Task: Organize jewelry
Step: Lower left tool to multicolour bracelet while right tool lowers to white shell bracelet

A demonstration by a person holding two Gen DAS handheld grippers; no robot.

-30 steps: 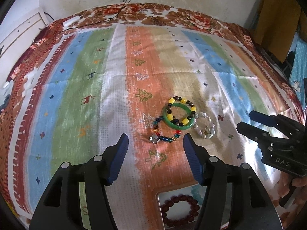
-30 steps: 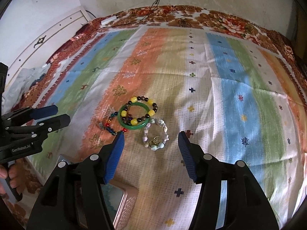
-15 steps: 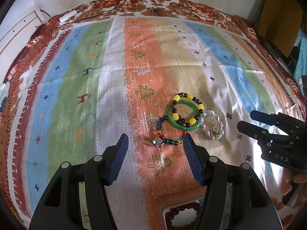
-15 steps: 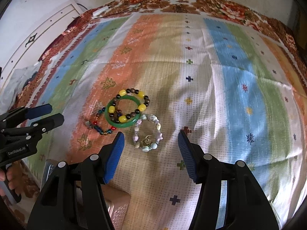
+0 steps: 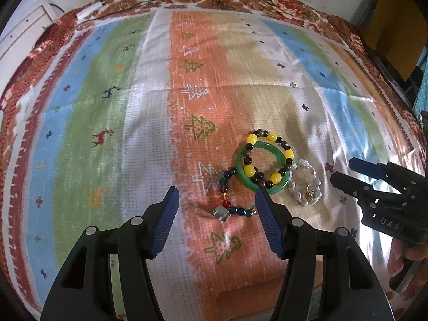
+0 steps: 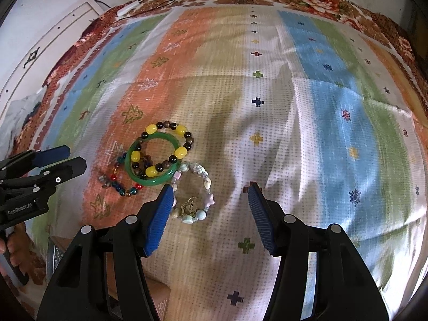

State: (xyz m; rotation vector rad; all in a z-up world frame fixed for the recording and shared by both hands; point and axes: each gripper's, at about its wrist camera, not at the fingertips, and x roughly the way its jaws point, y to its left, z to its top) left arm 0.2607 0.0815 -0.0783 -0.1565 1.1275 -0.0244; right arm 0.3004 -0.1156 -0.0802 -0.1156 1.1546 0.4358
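Both grippers wide open, holding nothing. Left gripper (image 5: 215, 208) hovers w/ the multicolour bead bracelet (image 5: 230, 200) between its fingers; right gripper (image 6: 210, 203) over the pale shell bracelet (image 6: 194, 192). Green bangle (image 5: 263, 168) lies on the striped cloth (image 5: 107, 107), yellow-and-dark bead bracelet (image 5: 270, 160) overlapping it, touching both neighbours.
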